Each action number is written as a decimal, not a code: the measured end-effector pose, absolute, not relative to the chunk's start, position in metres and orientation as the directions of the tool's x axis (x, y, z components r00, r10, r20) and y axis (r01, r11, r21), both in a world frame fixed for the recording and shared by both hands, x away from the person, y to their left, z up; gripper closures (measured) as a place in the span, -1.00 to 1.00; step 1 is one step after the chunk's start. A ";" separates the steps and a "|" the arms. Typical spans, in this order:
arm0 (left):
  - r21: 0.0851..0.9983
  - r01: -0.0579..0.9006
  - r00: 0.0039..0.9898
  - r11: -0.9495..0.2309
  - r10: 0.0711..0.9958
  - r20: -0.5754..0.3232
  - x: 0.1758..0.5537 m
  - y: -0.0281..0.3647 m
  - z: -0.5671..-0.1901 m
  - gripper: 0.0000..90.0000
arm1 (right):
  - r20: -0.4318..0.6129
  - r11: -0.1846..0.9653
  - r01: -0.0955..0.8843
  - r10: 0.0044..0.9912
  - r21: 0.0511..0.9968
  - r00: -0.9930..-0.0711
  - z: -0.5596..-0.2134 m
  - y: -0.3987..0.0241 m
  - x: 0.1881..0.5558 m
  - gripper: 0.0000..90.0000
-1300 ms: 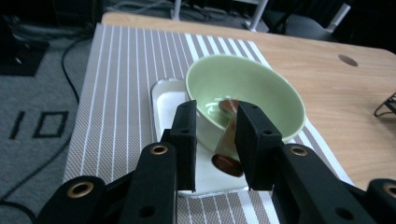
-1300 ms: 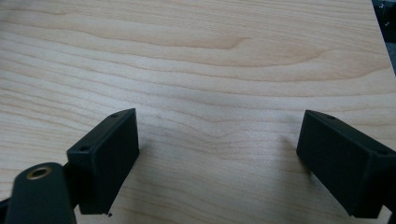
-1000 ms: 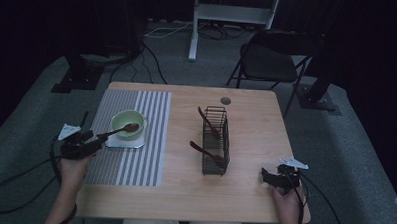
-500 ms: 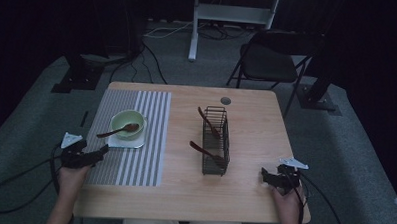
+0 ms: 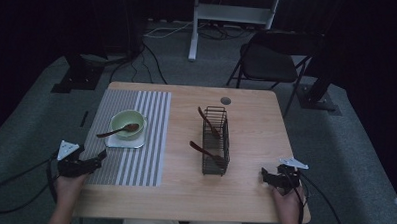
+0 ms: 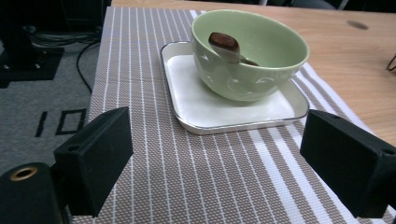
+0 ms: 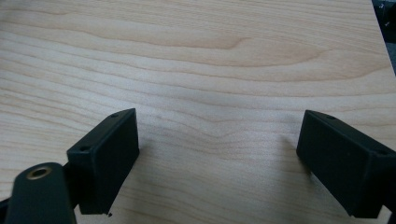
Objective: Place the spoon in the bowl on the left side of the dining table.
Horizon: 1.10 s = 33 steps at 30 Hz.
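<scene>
A light green bowl (image 5: 127, 123) (image 6: 252, 60) stands on a white square plate (image 5: 120, 142) (image 6: 205, 102), on a striped placemat (image 5: 140, 160) (image 6: 154, 172). A wooden spoon (image 5: 117, 131) (image 6: 224, 44) rests in the bowl, its handle pointing left over the rim. My left gripper (image 5: 101, 157) (image 6: 219, 140) hovers low over the mat's front left, short of the plate. Its jaws have just been opening and stand wide with nothing between them. My right gripper (image 5: 265, 177) (image 7: 219, 149) is open over bare wood at the front right.
A black wire basket (image 5: 216, 142) stands mid-table with two wooden utensils (image 5: 206, 120) leaning in it. A round grommet (image 5: 225, 100) marks the table's far side. A folding chair (image 5: 268, 64) and a stand base lie beyond the table. Cables trail from both grippers.
My left gripper has let go of the spoon's handle and drawn back toward the front left edge. The spoon stays in the bowl. The right gripper has not moved.
</scene>
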<state>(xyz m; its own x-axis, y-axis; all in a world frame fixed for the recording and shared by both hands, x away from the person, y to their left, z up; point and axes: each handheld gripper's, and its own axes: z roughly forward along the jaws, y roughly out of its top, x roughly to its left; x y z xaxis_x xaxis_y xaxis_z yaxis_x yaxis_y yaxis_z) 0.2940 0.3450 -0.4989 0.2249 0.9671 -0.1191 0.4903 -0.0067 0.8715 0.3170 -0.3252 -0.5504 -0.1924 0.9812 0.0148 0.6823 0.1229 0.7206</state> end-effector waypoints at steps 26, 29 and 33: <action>0.857 0.516 0.221 0.006 0.965 -0.140 0.246 0.350 -0.530 -0.79 | 0.016 0.122 0.682 0.981 0.721 -0.192 -0.550 -0.325 0.317 -0.73; 0.856 0.517 0.209 0.023 0.966 -0.153 0.240 0.352 -0.531 -0.79 | 0.016 0.122 0.682 0.981 0.721 -0.192 -0.550 -0.325 0.317 -0.73; 0.856 0.516 0.209 0.024 0.966 -0.153 0.232 0.354 -0.532 -0.79 | 0.016 0.122 0.682 0.981 0.721 -0.192 -0.550 -0.325 0.317 -0.73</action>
<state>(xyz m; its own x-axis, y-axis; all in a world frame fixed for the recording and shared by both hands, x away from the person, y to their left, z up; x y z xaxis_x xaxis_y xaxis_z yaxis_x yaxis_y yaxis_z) 0.2320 0.3539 -0.5321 0.2094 0.9658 -0.1533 0.5163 0.0239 0.8561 0.3171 -0.3251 -0.5504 -0.1918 0.9813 0.0157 0.6823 0.1218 0.7209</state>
